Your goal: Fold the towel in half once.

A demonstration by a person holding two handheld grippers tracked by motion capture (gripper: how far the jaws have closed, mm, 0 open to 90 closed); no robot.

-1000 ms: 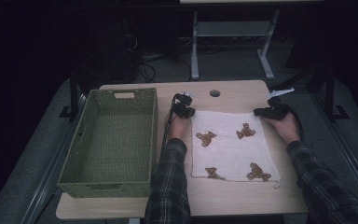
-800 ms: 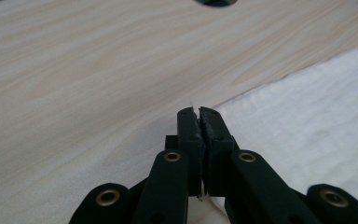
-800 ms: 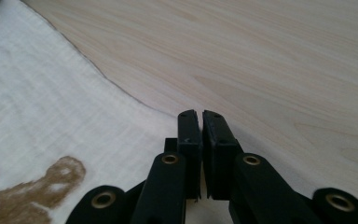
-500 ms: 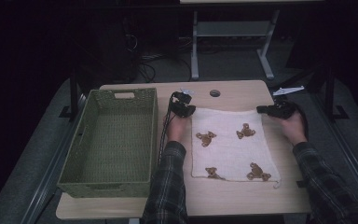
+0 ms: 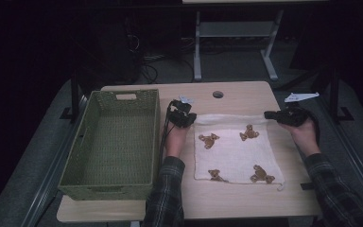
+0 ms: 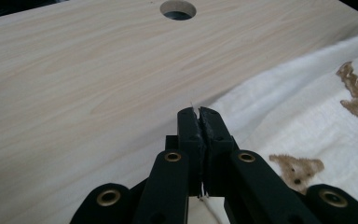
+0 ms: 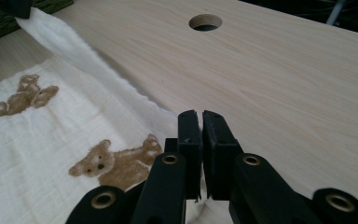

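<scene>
High view shows the right gripper [image 5: 270,115] has slid outward to the cloth [image 5: 236,149]'s far right corner, both it and the left gripper [image 5: 190,119] pinching the far corners, ready to lift.

Dim room, dark beyond the table. Light wooden table [image 5: 246,97] with a round cable hole [image 5: 218,94] near its far edge. Grey carpet floor [image 5: 236,64]. Behind, a white metal desk frame [image 5: 236,33] with two legs; tangled cables [image 5: 146,56] on the floor at left.
</scene>
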